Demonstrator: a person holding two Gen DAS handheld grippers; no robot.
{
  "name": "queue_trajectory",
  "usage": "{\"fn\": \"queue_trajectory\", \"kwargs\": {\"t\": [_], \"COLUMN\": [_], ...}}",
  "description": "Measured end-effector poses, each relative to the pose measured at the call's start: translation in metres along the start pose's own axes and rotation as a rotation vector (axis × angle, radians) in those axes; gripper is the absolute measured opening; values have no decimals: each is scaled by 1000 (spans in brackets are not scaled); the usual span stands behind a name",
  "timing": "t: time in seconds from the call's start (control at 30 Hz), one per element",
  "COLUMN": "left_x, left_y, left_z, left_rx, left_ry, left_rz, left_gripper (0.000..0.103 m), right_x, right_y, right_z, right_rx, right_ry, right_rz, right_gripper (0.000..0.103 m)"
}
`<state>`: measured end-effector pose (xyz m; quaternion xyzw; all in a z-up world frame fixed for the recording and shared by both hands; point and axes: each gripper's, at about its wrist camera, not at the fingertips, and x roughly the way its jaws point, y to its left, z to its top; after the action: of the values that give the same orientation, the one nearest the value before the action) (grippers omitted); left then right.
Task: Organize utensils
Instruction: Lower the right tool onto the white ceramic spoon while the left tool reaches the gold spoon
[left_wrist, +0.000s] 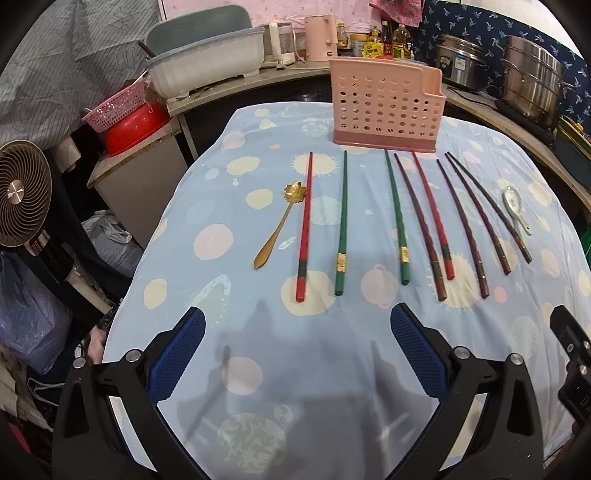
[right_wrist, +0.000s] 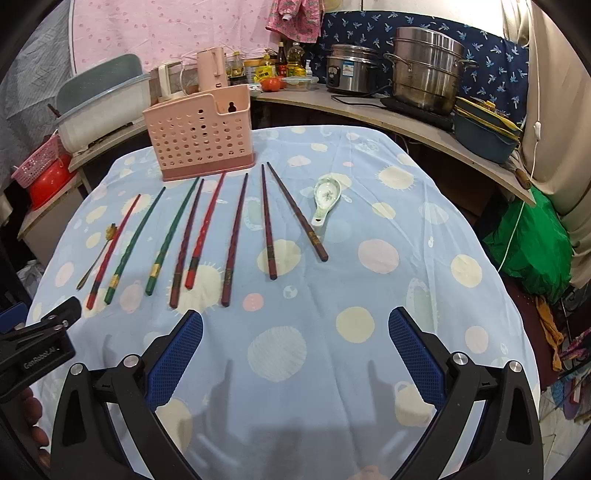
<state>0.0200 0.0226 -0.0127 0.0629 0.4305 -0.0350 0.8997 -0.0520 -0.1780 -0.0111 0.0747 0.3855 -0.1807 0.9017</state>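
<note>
Eight long lacquered chopsticks (left_wrist: 402, 218) lie ahead of both grippers, left gripper (left_wrist: 297, 332) and right gripper (right_wrist: 295, 334), fingers spread apart, empty.

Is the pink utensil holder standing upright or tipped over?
Upright: the pink utensil holder stands on its base on the tablecloth, open top facing up.

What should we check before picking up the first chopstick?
1. Left gripper open, nothing held: ok.
2. Right gripper open, nothing held: ok.
3. Pink holder upright on the table: ok.
4. Chopsticks lying apart, easy to grab singly: mostly ok; one dark chopstick and a red chopstick lie very close.
5. Gold spoon and white spoon clear of the fingers: ok.
6. Holder empty inside: cannot tell.
</note>
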Motion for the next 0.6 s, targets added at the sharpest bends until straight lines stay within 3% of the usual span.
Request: {"fn": "queue_trajectory", "kwargs": {"t": [0.6], "left_x": [34], "left_y": [18], "left_z": [22], "left_rx": [-36], "left_ry": [12], "left_rz": [25], "left_gripper": [96], "right_x": [48], "right_y": [-18], "right_z": [44], "right_rx": [37], "right_ry": [-9], "right_rz": [-24], "right_gripper": [96]}}
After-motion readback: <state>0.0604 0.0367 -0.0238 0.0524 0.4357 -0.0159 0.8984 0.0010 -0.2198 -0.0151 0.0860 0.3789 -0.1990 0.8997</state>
